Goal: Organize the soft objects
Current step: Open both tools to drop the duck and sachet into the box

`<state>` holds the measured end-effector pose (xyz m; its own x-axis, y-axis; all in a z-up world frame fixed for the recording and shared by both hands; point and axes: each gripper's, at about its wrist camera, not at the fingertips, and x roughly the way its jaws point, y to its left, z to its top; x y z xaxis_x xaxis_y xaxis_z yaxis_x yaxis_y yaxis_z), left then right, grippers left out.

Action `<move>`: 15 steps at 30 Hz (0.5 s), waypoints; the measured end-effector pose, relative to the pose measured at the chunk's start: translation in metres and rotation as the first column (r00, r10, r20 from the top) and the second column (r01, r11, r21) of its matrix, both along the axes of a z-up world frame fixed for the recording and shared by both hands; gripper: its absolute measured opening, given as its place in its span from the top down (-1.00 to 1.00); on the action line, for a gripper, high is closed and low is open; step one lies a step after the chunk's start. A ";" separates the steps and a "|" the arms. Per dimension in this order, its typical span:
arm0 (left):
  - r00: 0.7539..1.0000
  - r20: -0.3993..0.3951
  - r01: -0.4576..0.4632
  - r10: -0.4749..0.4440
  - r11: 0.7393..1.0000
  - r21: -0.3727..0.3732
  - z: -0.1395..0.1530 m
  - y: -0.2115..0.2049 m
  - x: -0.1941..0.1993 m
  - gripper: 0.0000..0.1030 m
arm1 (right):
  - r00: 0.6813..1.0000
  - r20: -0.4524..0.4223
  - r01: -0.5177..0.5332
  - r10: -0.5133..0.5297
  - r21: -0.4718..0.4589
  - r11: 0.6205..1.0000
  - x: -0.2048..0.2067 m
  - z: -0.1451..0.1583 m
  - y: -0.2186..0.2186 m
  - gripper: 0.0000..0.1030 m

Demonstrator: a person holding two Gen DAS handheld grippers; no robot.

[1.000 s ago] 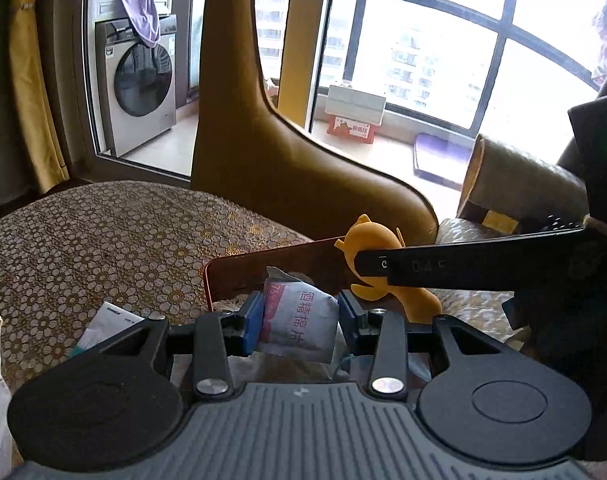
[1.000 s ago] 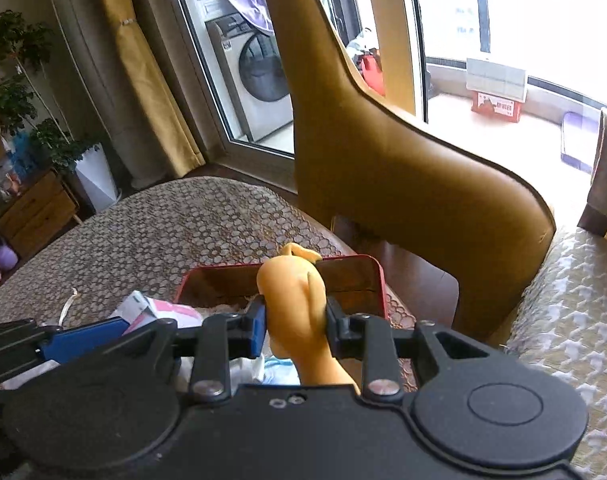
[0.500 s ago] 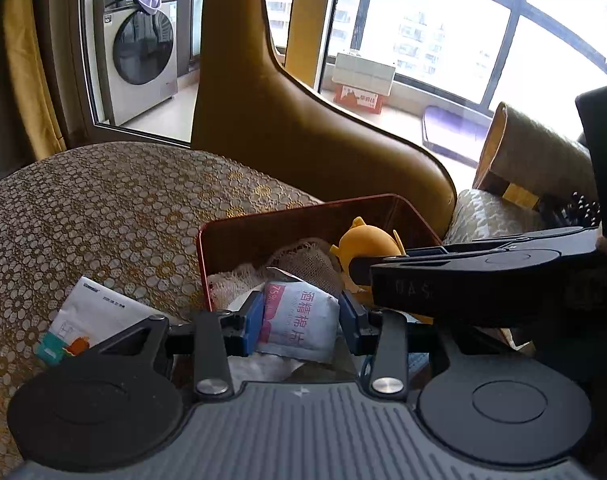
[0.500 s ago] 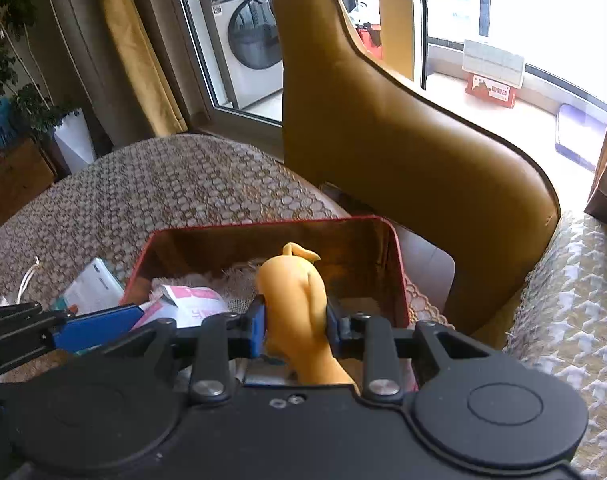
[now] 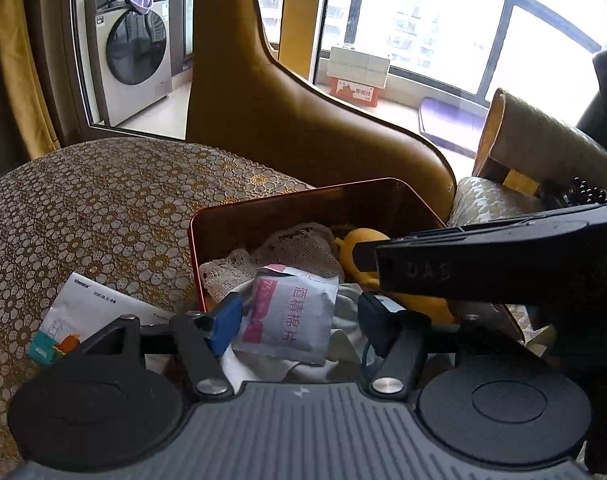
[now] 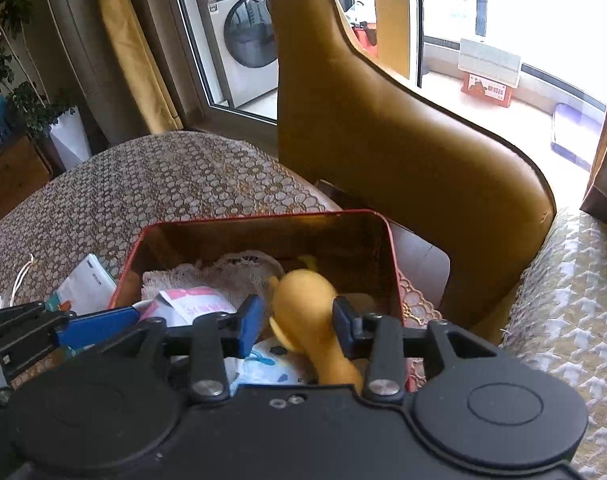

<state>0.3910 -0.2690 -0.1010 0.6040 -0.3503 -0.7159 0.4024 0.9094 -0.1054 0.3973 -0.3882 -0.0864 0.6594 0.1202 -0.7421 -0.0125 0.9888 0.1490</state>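
Note:
A red tin (image 5: 287,197) (image 6: 263,216) stands on the patterned tablecloth with a lace cloth (image 5: 291,246) (image 6: 223,276) inside. My left gripper (image 5: 299,320) hangs low over the tin's near side. Its jaws are opening, and a white and pink wipe packet (image 5: 291,316) (image 6: 195,306) lies loose between them on white fabric. My right gripper (image 6: 297,322) is over the tin's right part and also opening. An orange soft toy (image 6: 303,308) (image 5: 359,240) stands between its pads, with a gap at the left pad. The left gripper's blue finger (image 6: 95,326) shows at the left.
A white printed packet (image 5: 83,312) (image 6: 87,284) and a white cord (image 6: 21,280) lie on the tablecloth (image 5: 103,208) left of the tin. A tall brown chair back (image 5: 303,120) (image 6: 383,140) rises right behind the tin. A light woven cushion (image 6: 563,300) lies to the right.
Both grippers have sunk toward the tin, which now fills more of each view. Both pairs of jaws have widened. The packet and the orange toy are no longer squeezed.

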 end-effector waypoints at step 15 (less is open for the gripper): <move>0.998 0.066 -0.021 0.024 0.999 -0.044 0.047 0.027 -0.044 -0.32 | 0.997 0.066 -0.040 0.038 0.026 0.999 -0.046 0.045 0.008 0.09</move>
